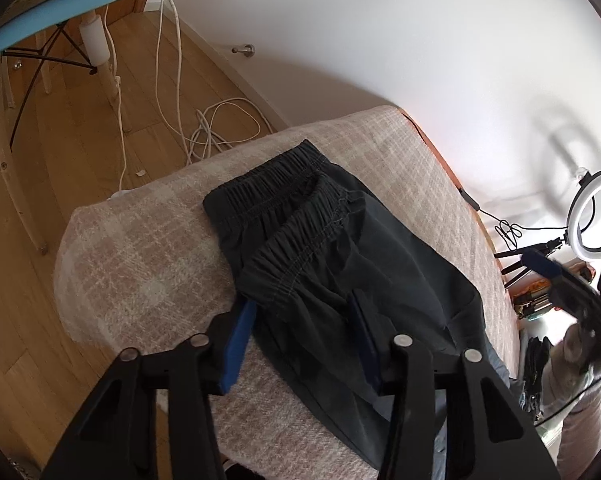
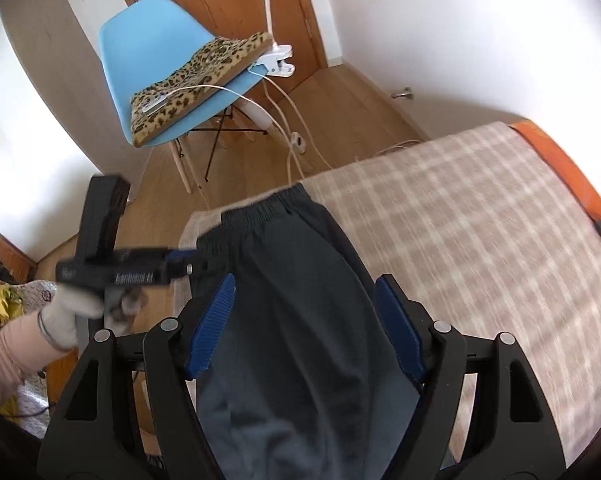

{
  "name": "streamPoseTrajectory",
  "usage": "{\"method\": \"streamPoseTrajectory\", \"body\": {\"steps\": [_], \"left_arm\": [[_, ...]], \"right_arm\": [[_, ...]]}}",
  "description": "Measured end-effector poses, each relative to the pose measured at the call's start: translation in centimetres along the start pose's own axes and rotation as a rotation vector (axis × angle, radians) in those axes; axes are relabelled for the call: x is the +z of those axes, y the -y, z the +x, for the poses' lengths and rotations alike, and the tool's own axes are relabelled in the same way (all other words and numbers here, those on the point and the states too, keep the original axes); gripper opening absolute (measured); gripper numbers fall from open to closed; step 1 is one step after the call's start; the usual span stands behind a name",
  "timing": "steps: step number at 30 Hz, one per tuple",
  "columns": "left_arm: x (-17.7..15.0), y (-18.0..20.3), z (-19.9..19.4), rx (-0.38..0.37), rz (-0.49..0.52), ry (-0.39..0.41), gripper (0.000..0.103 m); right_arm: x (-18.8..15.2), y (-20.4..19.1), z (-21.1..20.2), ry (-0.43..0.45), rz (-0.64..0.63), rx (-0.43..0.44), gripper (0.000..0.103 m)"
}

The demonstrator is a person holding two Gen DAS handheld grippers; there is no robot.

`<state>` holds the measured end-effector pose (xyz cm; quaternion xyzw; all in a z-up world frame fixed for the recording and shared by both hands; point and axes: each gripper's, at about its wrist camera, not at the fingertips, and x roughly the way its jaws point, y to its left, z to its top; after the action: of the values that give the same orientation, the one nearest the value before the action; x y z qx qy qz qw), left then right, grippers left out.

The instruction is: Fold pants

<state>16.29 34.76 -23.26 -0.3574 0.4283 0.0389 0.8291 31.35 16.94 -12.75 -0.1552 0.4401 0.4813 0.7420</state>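
Observation:
Dark pants lie on a plaid blanket, waistband toward the far end. My left gripper is open, low over the pants just behind the waistband, its fingers either side of a fabric fold. In the right wrist view the pants run toward me, doubled lengthwise. My right gripper is open above the pants, its blue pads on both sides of the cloth. The left gripper also shows in the right wrist view near the waistband's left corner; the right one shows blurred in the left wrist view.
A blue chair with a leopard cushion stands on the wood floor beyond the blanket. White cables trail on the floor. A ring light stands at the right. An orange edge borders the blanket.

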Motion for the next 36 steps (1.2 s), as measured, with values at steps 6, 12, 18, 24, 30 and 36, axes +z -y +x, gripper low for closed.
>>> {"method": "streamPoseTrajectory", "body": {"steps": [6, 12, 18, 24, 30, 36], "left_arm": [[-0.5, -0.2, -0.1, 0.005, 0.048, 0.023, 0.039], [-0.7, 0.0, -0.6, 0.022, 0.101, 0.056, 0.025], [-0.7, 0.0, -0.7, 0.015, 0.142, 0.084, 0.010], [-1.0, 1.1, -1.2, 0.030, 0.224, 0.116, 0.007], [-0.6, 1.4, -1.6, 0.043, 0.261, 0.134, 0.006], [-0.1, 1.0, -0.8, 0.069, 0.293, 0.111, 0.006]], "right_arm": [[3.0, 0.0, 7.3, -0.060, 0.006, 0.084, 0.064], [4.1, -0.8, 13.1, -0.131, -0.024, 0.111, 0.064], [3.8, -0.5, 15.2, -0.175, -0.007, 0.108, 0.061], [3.2, -0.5, 13.3, -0.150, -0.020, 0.101, 0.007], [4.0, -0.7, 11.6, -0.100, -0.064, 0.064, 0.005], [4.7, -0.6, 12.7, -0.122, -0.067, 0.025, 0.038]]}}
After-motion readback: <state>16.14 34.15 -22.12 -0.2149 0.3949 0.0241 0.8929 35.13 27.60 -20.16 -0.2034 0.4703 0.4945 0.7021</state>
